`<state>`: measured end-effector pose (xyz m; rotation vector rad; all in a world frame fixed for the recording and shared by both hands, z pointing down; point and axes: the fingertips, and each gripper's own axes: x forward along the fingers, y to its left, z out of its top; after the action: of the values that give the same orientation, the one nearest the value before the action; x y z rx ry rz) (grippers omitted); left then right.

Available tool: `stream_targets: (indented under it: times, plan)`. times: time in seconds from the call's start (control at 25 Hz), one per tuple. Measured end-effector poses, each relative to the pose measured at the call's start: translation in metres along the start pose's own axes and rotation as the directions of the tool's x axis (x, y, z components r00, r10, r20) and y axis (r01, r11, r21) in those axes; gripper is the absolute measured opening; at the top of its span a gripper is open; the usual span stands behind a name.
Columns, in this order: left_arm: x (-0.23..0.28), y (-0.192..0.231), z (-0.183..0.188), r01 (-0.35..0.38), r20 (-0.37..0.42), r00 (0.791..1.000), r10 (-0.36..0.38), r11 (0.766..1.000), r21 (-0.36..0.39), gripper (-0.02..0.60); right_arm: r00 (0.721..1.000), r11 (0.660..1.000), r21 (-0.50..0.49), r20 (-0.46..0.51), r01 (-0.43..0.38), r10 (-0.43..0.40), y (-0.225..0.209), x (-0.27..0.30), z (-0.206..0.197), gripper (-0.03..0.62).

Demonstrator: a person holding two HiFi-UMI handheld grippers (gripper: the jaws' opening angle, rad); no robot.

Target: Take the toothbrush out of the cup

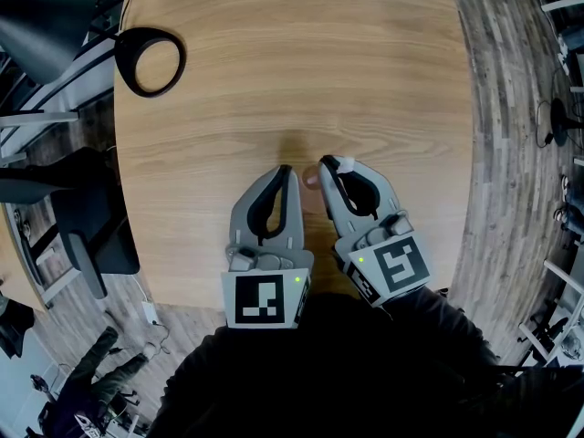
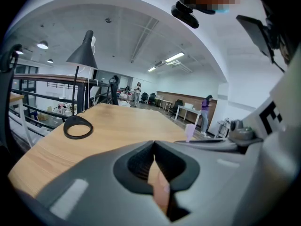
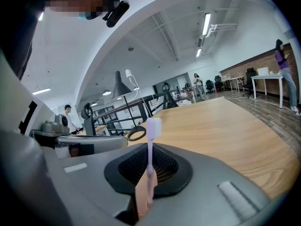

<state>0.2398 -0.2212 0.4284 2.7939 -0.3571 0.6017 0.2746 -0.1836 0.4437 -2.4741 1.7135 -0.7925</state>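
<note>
**Toothbrush clamped upright in the right gripper**

Right gripper (image 3: 149,148) clenched on the handle of the pink toothbrush (image 3: 154,126), bristles up, above the tabletop (image 1: 292,62). Left gripper (image 2: 154,143) closed, tips meeting, apparently empty. Small pink form between both tips, possibly the cup (image 1: 310,179). Risks: thin handle pivoting or slipping under any tilt; bristles snagging the neighbouring gripper.

The counter (image 1: 365,80) is of light wood, with a curved edge. A black ring-shaped lamp base (image 1: 122,62) stands on it at ten o'clock, near its edge.
</note>
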Motion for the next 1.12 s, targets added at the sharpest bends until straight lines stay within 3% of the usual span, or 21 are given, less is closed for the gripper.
stream_targets:
  times: [1.12]
  plan:
    - [-0.007,-0.004,0.009,-0.013,0.028,1.0,0.012,1.0,0.023,0.008,0.998,0.999,-0.014,0.048,-0.035,0.036,0.007,-0.01,0.015,0.012]
